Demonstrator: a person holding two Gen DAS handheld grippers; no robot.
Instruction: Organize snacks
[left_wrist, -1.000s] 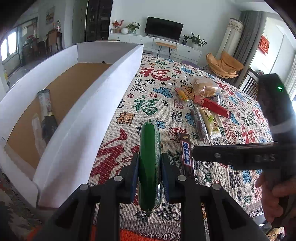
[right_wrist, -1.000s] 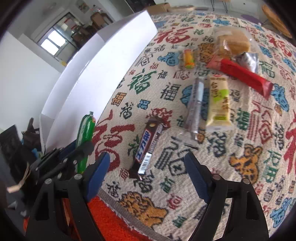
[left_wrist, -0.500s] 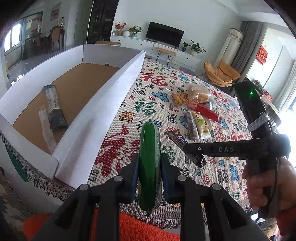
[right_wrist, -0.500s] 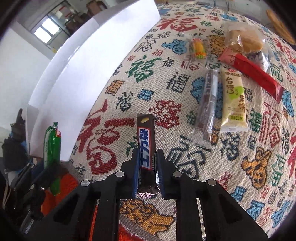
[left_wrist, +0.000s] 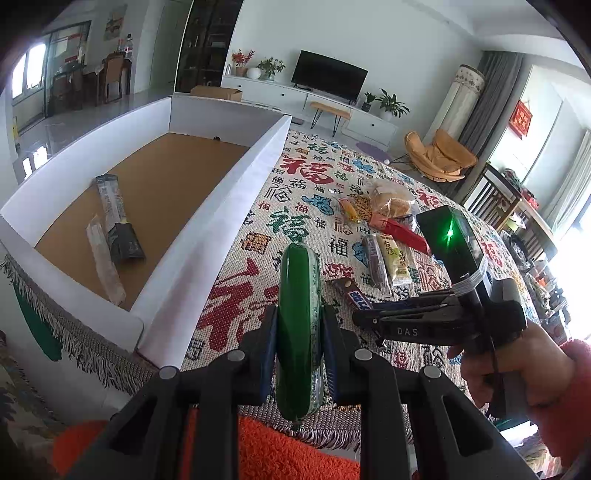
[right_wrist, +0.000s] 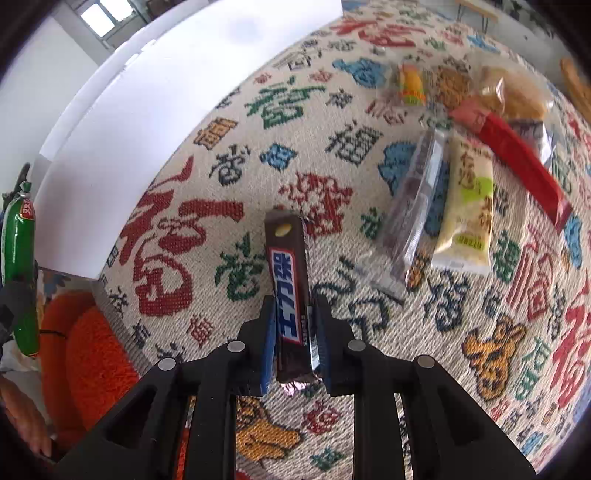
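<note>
My left gripper (left_wrist: 298, 332) is shut on a green sausage stick (left_wrist: 297, 295), held upright over the near edge of the patterned cloth (left_wrist: 306, 173). That sausage also shows at the far left of the right wrist view (right_wrist: 18, 266). To the left stands a white box (left_wrist: 221, 206) with a brown floor; it holds a few long packets (left_wrist: 114, 218). My right gripper (right_wrist: 293, 325) grips a brown chocolate bar (right_wrist: 286, 266) by its near end. Its jaws are opening slightly, with the bar still pressed between the pads. The left wrist view shows the right gripper (left_wrist: 364, 314) low over the cloth.
More snacks lie together further along the cloth: a clear brown packet (right_wrist: 413, 206), a pale yellow packet (right_wrist: 467, 206), a red stick (right_wrist: 517, 155), a bag of bread (right_wrist: 513, 92) and a small orange sweet (right_wrist: 410, 86). Orange fleece (left_wrist: 280, 450) lies below the cloth's fringed edge.
My right gripper went from wide open over the chocolate bar to clamped on it, and the bar turned in line with the fingers. My left gripper drew back and up with the sausage.
</note>
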